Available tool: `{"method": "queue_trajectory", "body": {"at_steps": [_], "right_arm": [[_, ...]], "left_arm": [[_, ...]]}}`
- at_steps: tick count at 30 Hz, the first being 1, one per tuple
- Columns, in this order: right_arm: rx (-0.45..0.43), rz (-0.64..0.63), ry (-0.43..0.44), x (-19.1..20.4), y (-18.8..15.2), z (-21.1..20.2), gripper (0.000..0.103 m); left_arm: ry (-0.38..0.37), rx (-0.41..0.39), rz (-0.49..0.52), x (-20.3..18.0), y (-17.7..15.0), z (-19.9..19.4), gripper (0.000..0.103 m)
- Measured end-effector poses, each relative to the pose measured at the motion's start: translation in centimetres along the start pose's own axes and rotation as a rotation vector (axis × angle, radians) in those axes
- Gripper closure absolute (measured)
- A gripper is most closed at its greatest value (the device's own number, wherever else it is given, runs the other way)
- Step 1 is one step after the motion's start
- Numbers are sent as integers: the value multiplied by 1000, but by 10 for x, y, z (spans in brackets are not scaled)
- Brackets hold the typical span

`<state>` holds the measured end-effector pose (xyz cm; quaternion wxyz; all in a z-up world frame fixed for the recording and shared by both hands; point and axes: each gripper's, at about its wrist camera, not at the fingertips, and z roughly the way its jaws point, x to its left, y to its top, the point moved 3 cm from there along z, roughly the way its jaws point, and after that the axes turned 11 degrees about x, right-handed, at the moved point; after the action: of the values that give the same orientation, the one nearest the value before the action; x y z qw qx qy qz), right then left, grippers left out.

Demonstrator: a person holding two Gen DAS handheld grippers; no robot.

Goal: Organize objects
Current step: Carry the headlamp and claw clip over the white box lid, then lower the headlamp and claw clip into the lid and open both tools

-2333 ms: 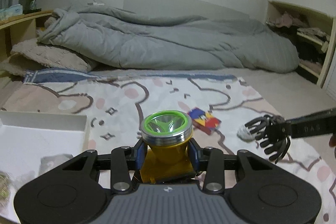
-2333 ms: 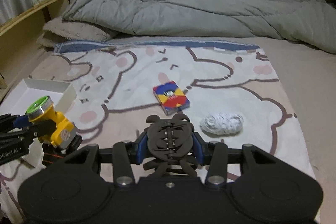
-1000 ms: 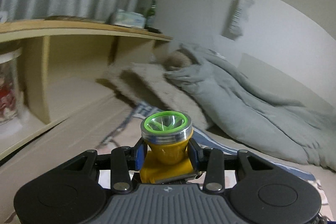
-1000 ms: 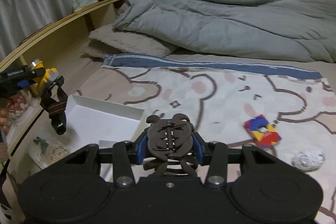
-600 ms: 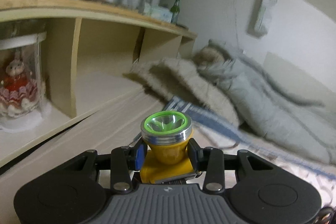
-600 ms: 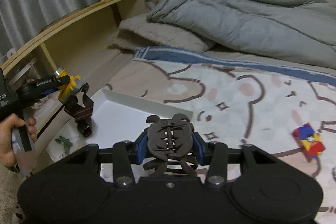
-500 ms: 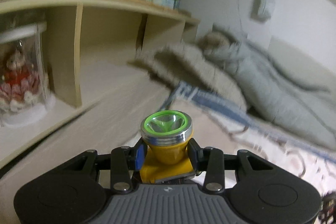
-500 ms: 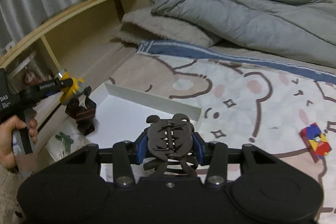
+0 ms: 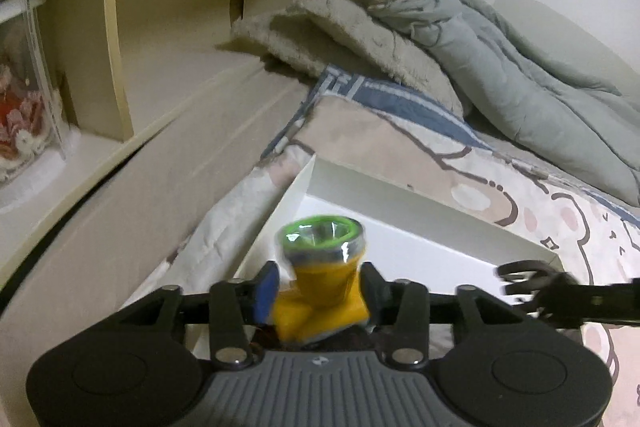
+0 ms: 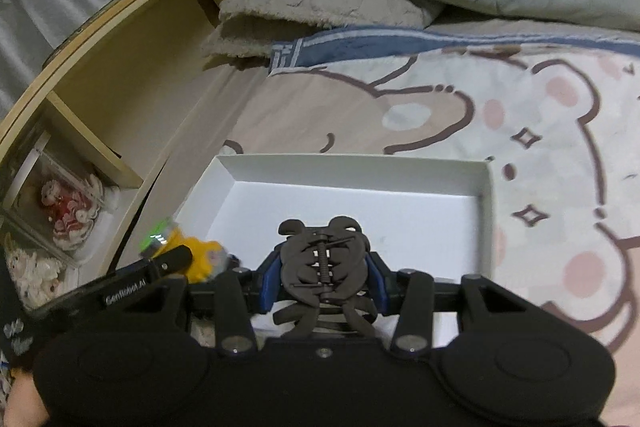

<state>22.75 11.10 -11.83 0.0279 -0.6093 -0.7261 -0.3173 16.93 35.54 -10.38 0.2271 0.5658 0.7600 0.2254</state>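
Observation:
A yellow headlamp [image 9: 320, 279] with a green-ringed lens sits between the jaws of my left gripper [image 9: 318, 291], above the near left corner of the white box [image 9: 400, 187]. The jaws are opening; the lamp is blurred and tilted and the pads no longer press on it. My right gripper [image 10: 324, 283] is shut on a dark brown hair claw clip [image 10: 324, 263], held over the near part of the white box [image 10: 352, 167]. In the right wrist view the headlamp [image 10: 192, 255] shows at the box's left edge. The claw clip [image 9: 528, 279] enters the left wrist view from the right.
A wooden shelf unit [image 9: 120, 27] runs along the left, with a doll under a clear cover [image 10: 68, 207]. A beige pillow [image 9: 360, 35] and grey duvet [image 9: 520, 75] lie beyond the box on the bear-print blanket [image 10: 540, 131]. A hand [image 10: 20, 403] shows at the lower left.
My left gripper came down over the white box and its jaws spread, loosening the headlamp. My right gripper carried the claw clip leftward until it hung over the box.

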Motion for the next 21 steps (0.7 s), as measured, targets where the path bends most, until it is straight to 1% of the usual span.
{"method": "queue_trajectory", "body": {"at_steps": [1,2,5,6,8,14,21], "right_arm": [[0,3,0,3,1,4,57],[-1,4,-1,5,1,8,57],[7,9,16,11,2,17,55],[12,12,23,12,2,20,51],[15,3,24,15,1,21,51],[12,-42,28,19,-3,12,51],[6,-53,17,16,-6,2,51]], "left_arm": [[2,-11,1,-1,1,-2,37],[2,-24,-2,-1,2,-4,35],[-7,-13,3,-3,5,-5,36],[-11,-6,7,-4,5,-5,37],[-8,7,19,-7,3,-5,37],[-17,32,48,-14,0,-7,37],[-22,53,61,-24,-1,-14,37]]}}
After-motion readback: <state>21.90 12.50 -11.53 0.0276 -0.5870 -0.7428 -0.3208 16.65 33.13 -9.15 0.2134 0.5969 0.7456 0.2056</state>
